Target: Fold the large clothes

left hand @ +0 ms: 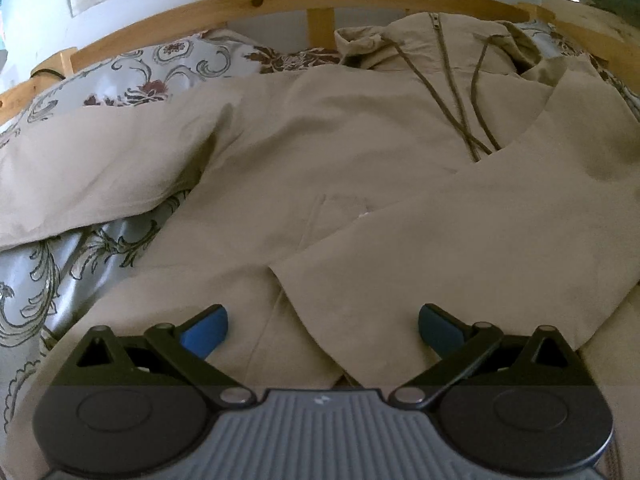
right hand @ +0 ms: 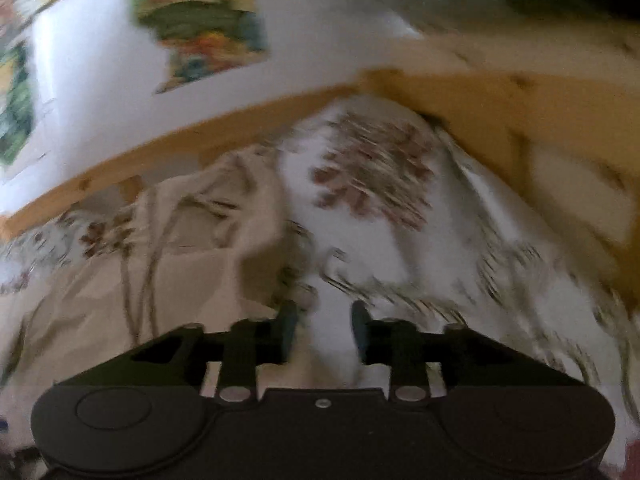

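A large beige zip jacket (left hand: 320,160) with a hood and drawstrings lies spread on the bed, hood toward the headboard. One sleeve stretches out to the left, and a fold of cloth lies diagonally across the front from the right. My left gripper (left hand: 323,320) hovers over the jacket's lower part, its blue pads (left hand: 208,330) far apart with nothing held. The right wrist view is blurred. In it my right gripper (right hand: 324,320) stands partly open above the patterned bedspread (right hand: 380,220), just right of the jacket's edge (right hand: 192,240), with nothing between its fingers.
The floral bedspread (left hand: 52,264) shows at the left of the jacket. A wooden bed frame (left hand: 280,0) runs along the far side and around the right corner (right hand: 460,92). Behind it is a white wall with colourful pictures (right hand: 200,20).
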A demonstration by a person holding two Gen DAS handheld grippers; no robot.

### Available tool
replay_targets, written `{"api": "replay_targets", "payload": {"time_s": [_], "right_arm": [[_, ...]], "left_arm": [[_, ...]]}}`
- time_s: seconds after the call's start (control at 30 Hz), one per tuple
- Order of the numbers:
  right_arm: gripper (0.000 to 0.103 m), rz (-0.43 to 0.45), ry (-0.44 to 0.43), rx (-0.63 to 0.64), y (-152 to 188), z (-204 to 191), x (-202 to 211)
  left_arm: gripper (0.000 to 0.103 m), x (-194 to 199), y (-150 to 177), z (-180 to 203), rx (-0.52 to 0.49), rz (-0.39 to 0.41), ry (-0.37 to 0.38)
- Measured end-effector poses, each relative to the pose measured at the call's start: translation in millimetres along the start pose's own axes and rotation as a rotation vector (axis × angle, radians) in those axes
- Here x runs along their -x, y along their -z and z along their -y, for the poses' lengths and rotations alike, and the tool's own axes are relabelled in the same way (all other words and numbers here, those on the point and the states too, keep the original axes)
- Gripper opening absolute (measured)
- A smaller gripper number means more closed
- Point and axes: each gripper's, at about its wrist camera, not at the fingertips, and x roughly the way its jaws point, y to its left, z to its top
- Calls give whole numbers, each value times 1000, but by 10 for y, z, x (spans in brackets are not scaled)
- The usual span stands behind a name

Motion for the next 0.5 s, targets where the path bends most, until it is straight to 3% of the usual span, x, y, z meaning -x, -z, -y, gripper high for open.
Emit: {"api": "replay_targets", "payload": {"time_s": [0.1,0.13,0.17,0.23,0.3,0.33,0.4,0.5], "right_arm": [[65,-2,-43,165,23,-275,-74],[64,-16,-35,227,39,-376,-137],[62,-30,-13,291,88,-466,-210],[11,-34,64,314,108,-517,-330],[11,-29,109,209,66,-392,-407],[5,-18,141,190,60,-343,-423],[5,-13,216,193,80,-251,-484],[10,-39,214,125,164,-86,-549]], "left_arm": [[102,3,3,4,-5,6,-2],[102,2,5,7,-5,8,-2],[102,1,9,9,-5,9,-1],[102,4,7,2,-1,11,6],[102,16,9,-3,7,19,33],[102,20,10,2,7,24,36],[102,3,16,30,-11,18,33],[102,-18,17,54,-24,19,29]]}}
